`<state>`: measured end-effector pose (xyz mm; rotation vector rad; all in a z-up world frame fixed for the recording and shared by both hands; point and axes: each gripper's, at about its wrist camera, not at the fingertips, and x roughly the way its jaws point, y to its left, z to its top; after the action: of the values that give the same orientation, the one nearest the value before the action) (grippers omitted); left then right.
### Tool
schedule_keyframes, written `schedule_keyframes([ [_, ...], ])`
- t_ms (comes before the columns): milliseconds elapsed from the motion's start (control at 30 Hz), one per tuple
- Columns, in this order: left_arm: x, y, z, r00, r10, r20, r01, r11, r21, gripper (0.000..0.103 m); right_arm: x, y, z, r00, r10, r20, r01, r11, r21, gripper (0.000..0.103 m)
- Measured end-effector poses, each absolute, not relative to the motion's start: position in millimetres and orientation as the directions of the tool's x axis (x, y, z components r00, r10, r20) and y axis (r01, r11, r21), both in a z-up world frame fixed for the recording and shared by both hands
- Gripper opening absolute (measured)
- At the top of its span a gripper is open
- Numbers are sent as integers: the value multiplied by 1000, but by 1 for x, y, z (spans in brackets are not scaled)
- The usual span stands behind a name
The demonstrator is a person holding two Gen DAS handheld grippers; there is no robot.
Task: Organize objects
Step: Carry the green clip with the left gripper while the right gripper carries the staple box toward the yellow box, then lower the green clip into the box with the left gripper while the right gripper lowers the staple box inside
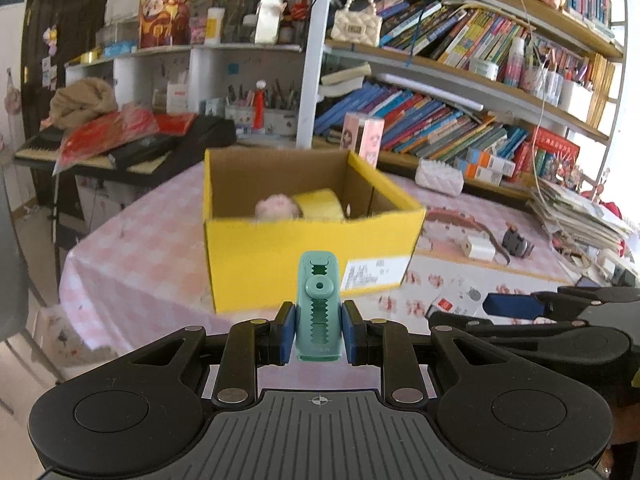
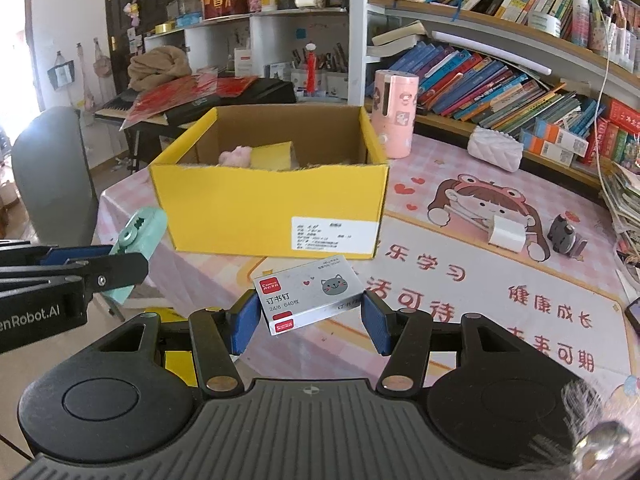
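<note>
My left gripper (image 1: 319, 330) is shut on a teal correction-tape dispenser (image 1: 319, 304) and holds it in the air in front of the yellow cardboard box (image 1: 280, 252). The dispenser (image 2: 138, 240) and the left gripper also show at the left of the right wrist view. The box (image 2: 240, 200) holds a pink plush toy (image 2: 236, 157) and a yellow block (image 2: 274, 156). My right gripper (image 2: 310, 320) is shut on a silver staples box (image 2: 310, 298) with a grey cat on it, just above the pink table mat, in front of the box.
A pink cylinder (image 2: 394, 114) stands behind the box's right corner. A white quilted pouch (image 2: 496, 148), a small white box (image 2: 508, 234) and a dark small gadget (image 2: 566, 234) lie on the mat (image 2: 480, 280) to the right. Bookshelves line the back and a grey chair (image 2: 52, 176) stands at left.
</note>
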<state>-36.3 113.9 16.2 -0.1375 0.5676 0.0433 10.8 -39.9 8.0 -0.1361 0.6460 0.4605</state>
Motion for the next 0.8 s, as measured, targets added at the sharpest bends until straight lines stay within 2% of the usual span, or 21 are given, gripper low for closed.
schedule_keyframes([
  [233, -2, 121, 30, 871, 34, -491, -100, 989, -109, 23, 44, -39, 24, 731, 378, -569, -457, 890, 4, 53],
  [500, 47, 132, 37, 873, 114, -475, -172, 982, -80, 23, 104, -25, 38, 744, 428, -513, -510, 860, -21, 53],
  [800, 86, 140, 25, 835, 192, -516, -256, 965, -55, 23, 160, -12, 30, 703, 479, -525, -589, 806, -53, 53],
])
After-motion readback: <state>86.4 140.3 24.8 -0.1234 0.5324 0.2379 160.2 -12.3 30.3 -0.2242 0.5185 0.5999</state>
